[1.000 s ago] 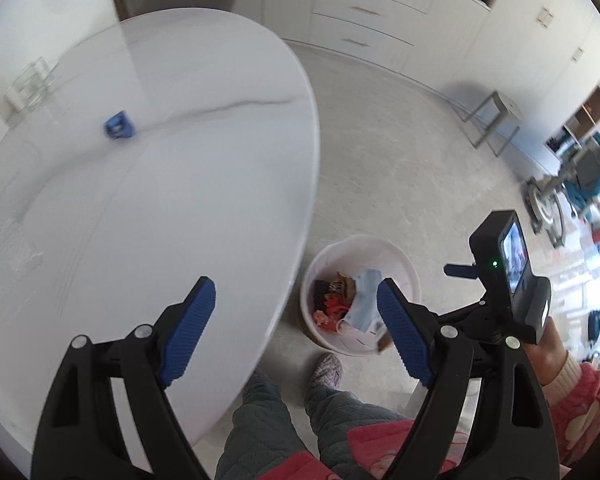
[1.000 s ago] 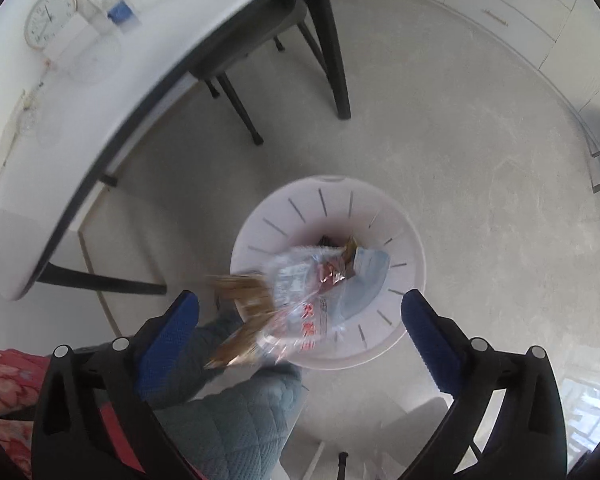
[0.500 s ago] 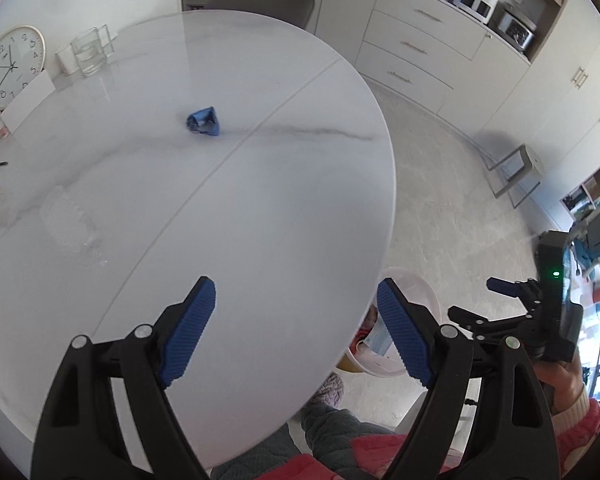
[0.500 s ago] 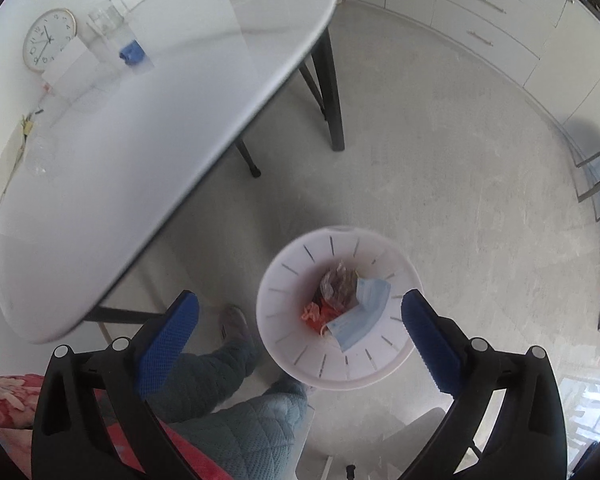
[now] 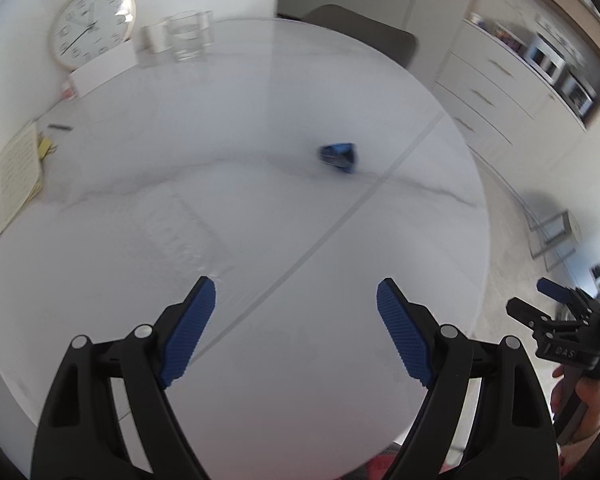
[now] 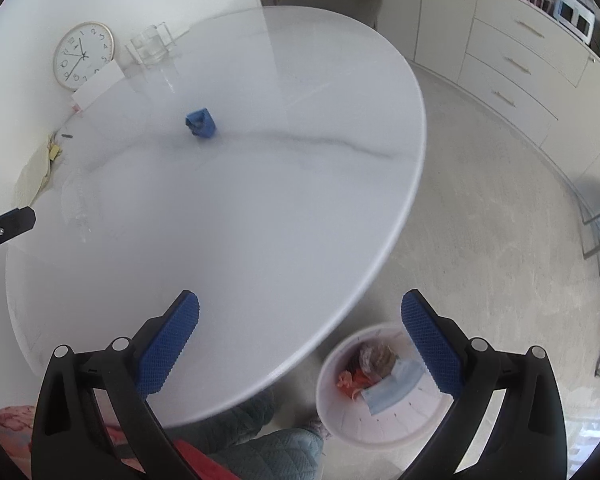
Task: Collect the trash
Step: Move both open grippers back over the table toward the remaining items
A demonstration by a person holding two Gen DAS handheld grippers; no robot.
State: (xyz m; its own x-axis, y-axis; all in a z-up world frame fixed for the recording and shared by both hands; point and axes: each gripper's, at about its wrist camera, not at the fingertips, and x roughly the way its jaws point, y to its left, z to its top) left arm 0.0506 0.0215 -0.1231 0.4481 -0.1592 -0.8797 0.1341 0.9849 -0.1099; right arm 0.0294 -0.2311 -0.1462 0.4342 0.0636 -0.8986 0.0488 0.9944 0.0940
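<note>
A crumpled blue wrapper (image 5: 338, 157) (image 6: 201, 123) lies on the white round table (image 5: 260, 380) (image 6: 300, 220), well beyond both grippers. A clear plastic wrapper (image 5: 180, 236) (image 6: 76, 204) lies flat on the table's left part. My left gripper (image 5: 296, 328) hangs open over the table with nothing between its fingers. My right gripper (image 6: 300, 340) is open and empty above the table's near edge. Below it on the floor stands a white bin (image 6: 340, 416) holding a blue face mask (image 6: 396, 384) and snack wrappers (image 6: 368, 364).
A wall clock (image 5: 94, 26) (image 6: 83, 55), a glass holder (image 5: 188, 36) (image 6: 150, 46) and papers (image 5: 10, 176) stand at the table's far left. A chair (image 5: 364, 36) is behind the table. Cabinets (image 6: 532, 52) line the right wall. The person's legs (image 6: 268, 448) are under the table edge.
Both grippers rose and swung from over the bin toward the table. The wrappers that were falling from the right gripper now lie in the bin. The blue wrapper sits closer in both views.
</note>
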